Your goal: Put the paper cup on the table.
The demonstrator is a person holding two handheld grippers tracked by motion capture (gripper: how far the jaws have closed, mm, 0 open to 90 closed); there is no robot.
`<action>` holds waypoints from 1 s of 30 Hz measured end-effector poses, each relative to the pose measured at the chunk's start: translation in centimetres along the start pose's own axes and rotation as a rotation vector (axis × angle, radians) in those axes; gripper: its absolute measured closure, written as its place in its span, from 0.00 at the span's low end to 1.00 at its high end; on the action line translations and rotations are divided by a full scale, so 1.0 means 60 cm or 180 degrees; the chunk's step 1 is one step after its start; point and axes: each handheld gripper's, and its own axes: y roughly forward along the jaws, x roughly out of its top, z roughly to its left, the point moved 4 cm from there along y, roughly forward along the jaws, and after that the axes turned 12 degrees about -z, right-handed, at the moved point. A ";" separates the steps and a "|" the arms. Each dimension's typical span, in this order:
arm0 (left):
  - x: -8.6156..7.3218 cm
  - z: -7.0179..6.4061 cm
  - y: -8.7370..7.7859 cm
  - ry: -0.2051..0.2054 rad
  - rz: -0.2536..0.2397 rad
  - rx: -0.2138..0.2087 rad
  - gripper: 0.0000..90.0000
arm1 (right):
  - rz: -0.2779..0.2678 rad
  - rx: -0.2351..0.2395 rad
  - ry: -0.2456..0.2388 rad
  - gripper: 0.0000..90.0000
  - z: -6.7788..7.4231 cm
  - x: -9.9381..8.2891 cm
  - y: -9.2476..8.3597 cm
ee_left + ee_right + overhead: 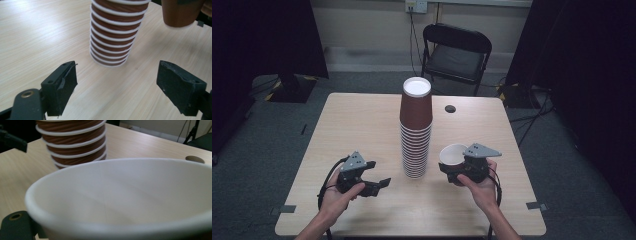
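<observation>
A tall stack of brown paper cups (416,130) stands upside down, white rims down, in the middle of the table (357,120). My left gripper (378,173) hovers low to the stack's left, its jaws open and empty. In the left gripper view the stack's base (112,37) lies just beyond the open left gripper (117,75). My right gripper (456,172) is to the right of the stack, shut on a single brown paper cup (453,154) with a white inside. That cup's mouth (125,190) faces the right gripper view's camera, with the stack (75,142) behind it. The held cup (178,12) also hangs at the top right of the left gripper view.
A round cable hole (450,108) sits in the table's far right part. A black folding chair (456,52) stands beyond the far edge. Dark curtains hang on both sides. Bare tabletop stretches to the left of the stack and along the near edge.
</observation>
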 end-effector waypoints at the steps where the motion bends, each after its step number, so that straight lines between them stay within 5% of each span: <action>1: -0.003 0.003 -0.004 -0.0022 -0.0024 0.0012 0.18 | 0.0000 0.0000 0.0000 0.11 0.000 0.000 0.000; 9: -0.037 0.023 -0.020 -0.0085 0.0095 0.0160 0.18 | -0.0103 -0.0164 0.0059 0.11 -0.039 0.023 0.017; 14: -0.046 0.025 -0.022 -0.0053 0.0133 0.0142 0.25 | -0.0152 -0.0297 0.0176 0.11 -0.059 0.025 0.036; 18: -0.047 0.027 -0.027 0.0017 0.0097 0.0144 0.23 | -0.0195 -0.0418 0.0235 0.11 -0.072 0.025 0.049; 20: -0.048 0.028 -0.028 -0.0083 0.0042 0.0135 0.22 | -0.0192 -0.0449 0.0275 0.11 -0.078 0.026 0.057; 23: -0.047 0.035 -0.033 -0.0061 -0.0030 0.0251 0.20 | -0.0204 -0.0506 0.0291 0.11 -0.087 0.027 0.067; 30: -0.047 0.044 -0.037 -0.0148 -0.0029 0.0278 0.19 | -0.0228 -0.0578 0.0319 0.11 -0.106 0.023 0.095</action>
